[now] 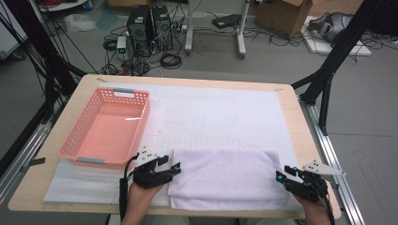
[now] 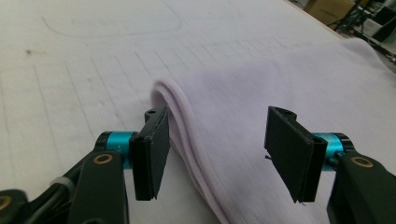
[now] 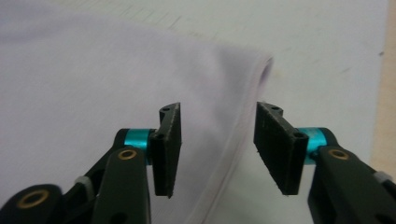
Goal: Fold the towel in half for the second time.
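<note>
Folded towel flat on tabletop near front edge. Left hand-held gripper and right hand-held gripper gaping, empty, at its ends. Probably released; next, another fold or pink basket.

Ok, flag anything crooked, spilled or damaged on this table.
Nothing stands out. The folded white towel lies flat and fairly square to the table edge, its layered edges roughly aligned. The pink basket stands upright on the white mat. The left gripper and right gripper are open at the towel's two ends.
</note>
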`<state>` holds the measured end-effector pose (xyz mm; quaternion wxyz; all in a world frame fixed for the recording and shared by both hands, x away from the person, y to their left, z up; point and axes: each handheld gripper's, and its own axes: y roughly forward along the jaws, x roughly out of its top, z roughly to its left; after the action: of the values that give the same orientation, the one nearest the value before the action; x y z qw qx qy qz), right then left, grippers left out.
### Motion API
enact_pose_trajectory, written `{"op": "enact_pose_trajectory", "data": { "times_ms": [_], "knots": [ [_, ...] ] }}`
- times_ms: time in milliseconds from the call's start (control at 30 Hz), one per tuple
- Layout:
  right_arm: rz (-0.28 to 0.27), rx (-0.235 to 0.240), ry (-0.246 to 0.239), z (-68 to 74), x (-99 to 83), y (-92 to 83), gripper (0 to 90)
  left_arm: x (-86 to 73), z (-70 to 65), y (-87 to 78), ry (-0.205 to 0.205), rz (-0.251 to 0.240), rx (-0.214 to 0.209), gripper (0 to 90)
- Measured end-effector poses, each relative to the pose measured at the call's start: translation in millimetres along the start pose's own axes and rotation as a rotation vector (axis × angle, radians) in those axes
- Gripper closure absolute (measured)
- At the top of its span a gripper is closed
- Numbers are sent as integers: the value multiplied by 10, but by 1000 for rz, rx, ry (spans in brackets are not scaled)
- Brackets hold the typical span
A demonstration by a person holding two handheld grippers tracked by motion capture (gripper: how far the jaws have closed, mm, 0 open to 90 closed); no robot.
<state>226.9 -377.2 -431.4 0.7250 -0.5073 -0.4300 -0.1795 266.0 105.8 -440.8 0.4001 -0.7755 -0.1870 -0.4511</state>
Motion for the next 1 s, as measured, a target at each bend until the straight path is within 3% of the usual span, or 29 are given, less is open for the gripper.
{"op": "enact_pose_trajectory", "data": {
  "times_ms": [133, 200, 300, 367, 400, 433, 467, 500, 533, 600, 700, 767, 833, 1000],
  "knots": [
    [5, 3, 17, -169, 169, 210, 402, 138, 142, 222, -20, 64, 17, 366],
    [27, 4, 13, -239, 239, 350, 397, 169, 192, 326, -30, 96, 37, 353],
    [68, 30, 16, -294, 303, 550, 397, 148, 236, 418, -56, 117, 27, 360],
    [99, 40, 8, -302, 322, 642, 436, 145, 230, 421, -44, 114, 27, 370],
    [107, 53, 2, -300, 323, 667, 469, 142, 230, 421, -44, 114, 13, 395],
    [102, 58, -5, -296, 323, 669, 573, 139, 227, 424, -39, 132, -10, 500],
    [102, 92, 1, -299, 319, 667, 659, 137, 216, 429, -27, 142, -13, 631],
    [107, 110, 10, -294, 315, 660, 734, 142, 217, 429, -36, 145, -33, 703],
    [104, 116, 3, -286, 317, 650, 770, 146, 219, 430, -46, 138, -32, 777],
    [95, 109, -7, -273, 328, 633, 787, 156, 232, 420, -41, 114, -19, 800],
    [41, 92, -2, -291, 363, 612, 792, 200, 249, 407, -57, 60, 10, 805],
    [6, 80, 2, -302, 409, 618, 792, 287, 253, 421, -43, 52, 30, 804],
    [-11, 52, -1, -307, 458, 646, 792, 377, 261, 441, -43, 12, 48, 804],
    [-34, 17, 32, -359, 538, 772, 791, 560, 342, 554, -27, -15, 91, 804]
  ]
}}
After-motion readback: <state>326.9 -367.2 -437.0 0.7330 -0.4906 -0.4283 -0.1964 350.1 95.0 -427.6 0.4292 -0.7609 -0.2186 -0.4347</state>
